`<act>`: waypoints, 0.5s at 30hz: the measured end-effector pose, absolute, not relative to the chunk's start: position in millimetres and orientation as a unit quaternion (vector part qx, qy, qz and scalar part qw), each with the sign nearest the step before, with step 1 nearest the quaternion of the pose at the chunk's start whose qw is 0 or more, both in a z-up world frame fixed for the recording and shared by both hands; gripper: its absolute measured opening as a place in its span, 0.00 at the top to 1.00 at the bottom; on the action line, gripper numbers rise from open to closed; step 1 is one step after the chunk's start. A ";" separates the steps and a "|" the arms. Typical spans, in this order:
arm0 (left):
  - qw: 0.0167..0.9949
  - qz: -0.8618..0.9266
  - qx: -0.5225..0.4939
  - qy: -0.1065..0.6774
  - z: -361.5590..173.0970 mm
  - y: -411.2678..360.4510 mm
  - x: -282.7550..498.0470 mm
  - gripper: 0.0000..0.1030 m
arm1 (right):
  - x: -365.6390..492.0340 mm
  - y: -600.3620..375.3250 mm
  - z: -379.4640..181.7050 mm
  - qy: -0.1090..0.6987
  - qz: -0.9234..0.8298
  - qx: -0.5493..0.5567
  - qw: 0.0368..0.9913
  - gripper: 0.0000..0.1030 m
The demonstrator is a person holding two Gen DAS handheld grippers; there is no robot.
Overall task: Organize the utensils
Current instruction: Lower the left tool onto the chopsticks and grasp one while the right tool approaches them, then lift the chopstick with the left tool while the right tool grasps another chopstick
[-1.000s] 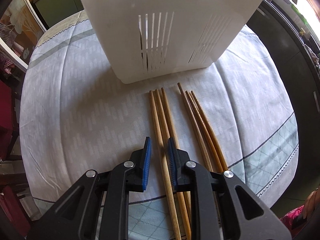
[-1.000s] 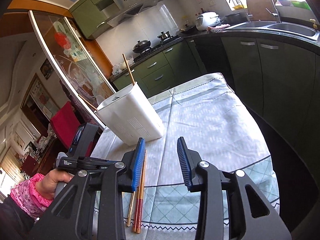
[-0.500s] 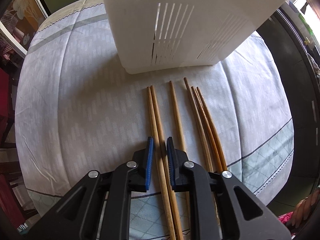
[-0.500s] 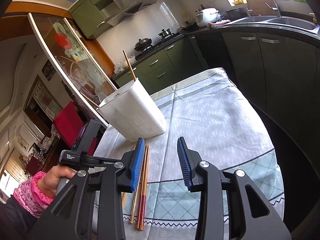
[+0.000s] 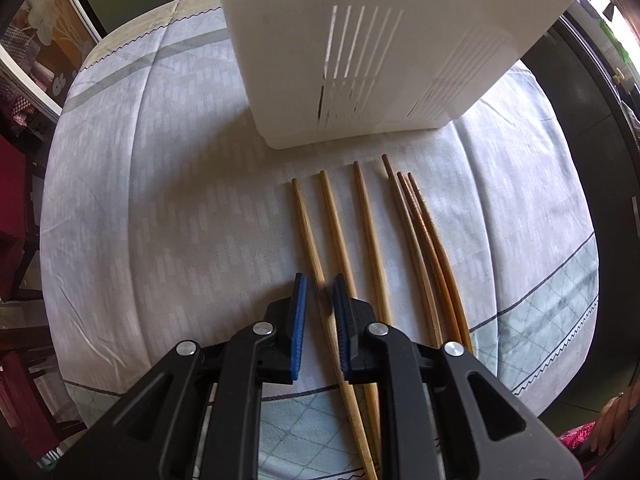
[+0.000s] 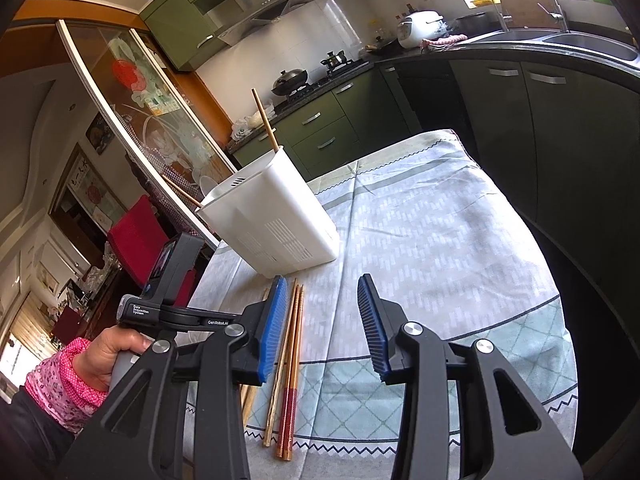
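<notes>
A white slotted utensil holder [image 5: 360,60] [image 6: 276,216] stands on the tablecloth, with one chopstick [image 6: 264,120] upright in it and another [image 6: 180,192] leaning out. In front of it lie three pale chopsticks, spread apart, and three darker chopsticks [image 5: 424,248] [image 6: 294,328] bunched together. My left gripper [image 5: 318,280] points down with its jaws narrow. The leftmost pale chopstick [image 5: 312,236] runs between them against the right pad, and a gap shows at the left pad. My right gripper [image 6: 322,280] hovers over the near table edge. Its jaws are opening and hold nothing.
The table [image 6: 440,220] ends close on the right, beside dark green cabinets [image 6: 560,140]. A red chair [image 6: 136,236] and a glass cabinet [image 6: 132,112] stand to the left. A hand in a pink sleeve [image 6: 80,372] holds the left gripper's handle.
The left gripper slid left across the pale chopsticks. They were bunched together and now lie apart, with only the leftmost between the jaws. The right jaws stand slightly wider.
</notes>
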State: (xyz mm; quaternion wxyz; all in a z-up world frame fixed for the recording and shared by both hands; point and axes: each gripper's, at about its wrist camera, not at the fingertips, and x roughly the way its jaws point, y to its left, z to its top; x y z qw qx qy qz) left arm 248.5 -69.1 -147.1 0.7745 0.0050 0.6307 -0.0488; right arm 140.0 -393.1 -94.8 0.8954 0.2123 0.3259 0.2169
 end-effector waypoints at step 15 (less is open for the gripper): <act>0.851 -0.073 -0.024 0.520 -94.4 -56.9 221.2 0.94 | 173.0 -327.2 -110.7 0.401 0.235 0.085 0.881 0.63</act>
